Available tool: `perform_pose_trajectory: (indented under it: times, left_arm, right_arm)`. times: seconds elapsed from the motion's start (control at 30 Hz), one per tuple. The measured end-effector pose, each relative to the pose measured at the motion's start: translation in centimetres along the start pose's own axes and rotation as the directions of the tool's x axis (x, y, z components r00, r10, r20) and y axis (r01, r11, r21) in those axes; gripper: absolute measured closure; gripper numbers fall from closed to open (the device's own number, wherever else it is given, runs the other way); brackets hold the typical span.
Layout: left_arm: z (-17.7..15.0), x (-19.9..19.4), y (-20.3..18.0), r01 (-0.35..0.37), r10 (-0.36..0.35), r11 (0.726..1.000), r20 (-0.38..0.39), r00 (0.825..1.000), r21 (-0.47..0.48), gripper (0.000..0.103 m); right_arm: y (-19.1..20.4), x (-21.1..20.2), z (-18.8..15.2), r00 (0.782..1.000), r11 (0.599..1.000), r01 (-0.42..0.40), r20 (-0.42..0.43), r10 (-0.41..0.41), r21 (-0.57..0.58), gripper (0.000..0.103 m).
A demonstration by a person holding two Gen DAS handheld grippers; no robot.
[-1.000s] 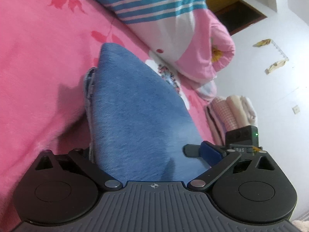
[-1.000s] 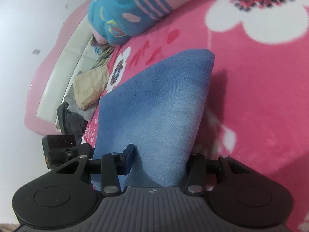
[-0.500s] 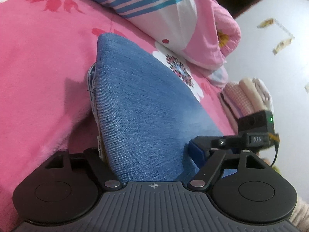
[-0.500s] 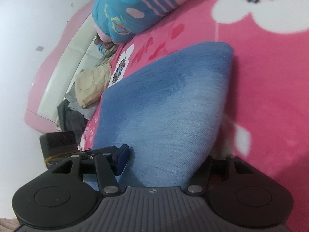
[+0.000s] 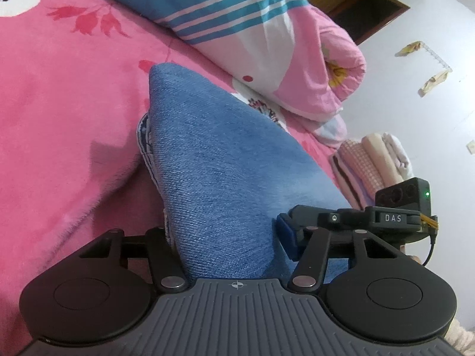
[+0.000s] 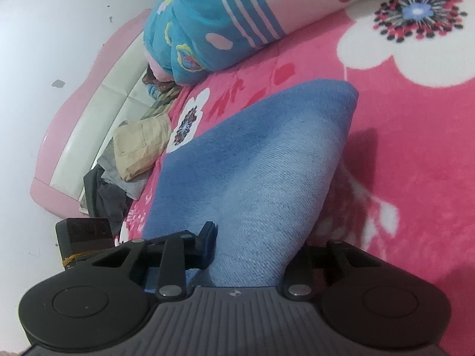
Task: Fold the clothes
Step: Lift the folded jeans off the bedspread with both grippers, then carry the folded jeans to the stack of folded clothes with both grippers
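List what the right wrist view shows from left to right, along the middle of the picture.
Pink bed frame → tan paper bag → folded blue denim garment → pink flowered blanket.

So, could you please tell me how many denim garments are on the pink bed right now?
1: the folded blue denim garment lies on the pink bedspread, its near end between both claws. More may be hidden.

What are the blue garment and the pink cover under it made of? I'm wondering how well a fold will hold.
The blue garment looks like denim: a matte, faded weave with fine diagonal lines and a stitched edge, probably fairly stiff. The pink cover looks like plush fleece, with a soft fuzzy nap and printed flowers; the exact fibre can't be told.
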State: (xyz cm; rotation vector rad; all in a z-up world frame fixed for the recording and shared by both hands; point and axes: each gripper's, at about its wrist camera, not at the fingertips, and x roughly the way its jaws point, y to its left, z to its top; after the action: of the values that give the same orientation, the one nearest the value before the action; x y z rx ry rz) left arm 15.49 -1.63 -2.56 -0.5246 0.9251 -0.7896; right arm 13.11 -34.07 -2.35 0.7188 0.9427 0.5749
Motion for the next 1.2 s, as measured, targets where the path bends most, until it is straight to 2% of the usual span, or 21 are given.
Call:
perform_pose_trajectory:
  times: [0.23,0.47,0.63,0.8,0.97,1.1,1.2]
  left_arm:
    - [-0.6,-1.4,-2.8,0.028,-0.029,0.999,0.021,0.999,0.034,0.046]
    - [-1.9,-1.8,-7.4,0.094,-0.094,0.988,-0.001,0.996,0.125,0.046]
    - [-2.5,0.2,-12.0,0.135,-0.127,0.971,-0.052,0.991,0.199,0.046]
    - [-3.3,3.6,-17.4,0.178,-0.148,0.944,-0.127,0.981,0.277,0.046]
    - [-4.8,8.6,-23.4,0.249,-0.177,0.907,-0.229,0.957,0.339,0.046]
    - [-6.2,13.2,-28.2,0.331,-0.216,0.868,-0.319,0.923,0.370,0.046]
    - [-7.5,16.9,-32.1,0.405,-0.261,0.831,-0.376,0.889,0.382,0.046]
  right_arm:
    - [1.8,-2.7,-1.4,0.999,1.000,-0.003,0.042,0.004,-0.027,0.068]
    - [2.9,-8.3,-4.6,0.990,1.000,-0.002,0.140,0.006,-0.027,0.068]
    - [2.3,-13.3,-6.6,0.974,1.000,0.003,0.228,0.000,-0.015,0.068]
    - [0.4,-19.0,-9.3,0.944,1.000,0.007,0.328,-0.012,0.014,0.068]
    - [-2.2,-25.5,-12.1,0.904,0.998,0.042,0.422,-0.061,0.053,0.068]
    - [-4.0,-31.2,-14.4,0.865,0.991,0.102,0.484,-0.133,0.090,0.068]
    - [-5.3,-36.2,-15.9,0.826,0.979,0.163,0.526,-0.203,0.121,0.068]
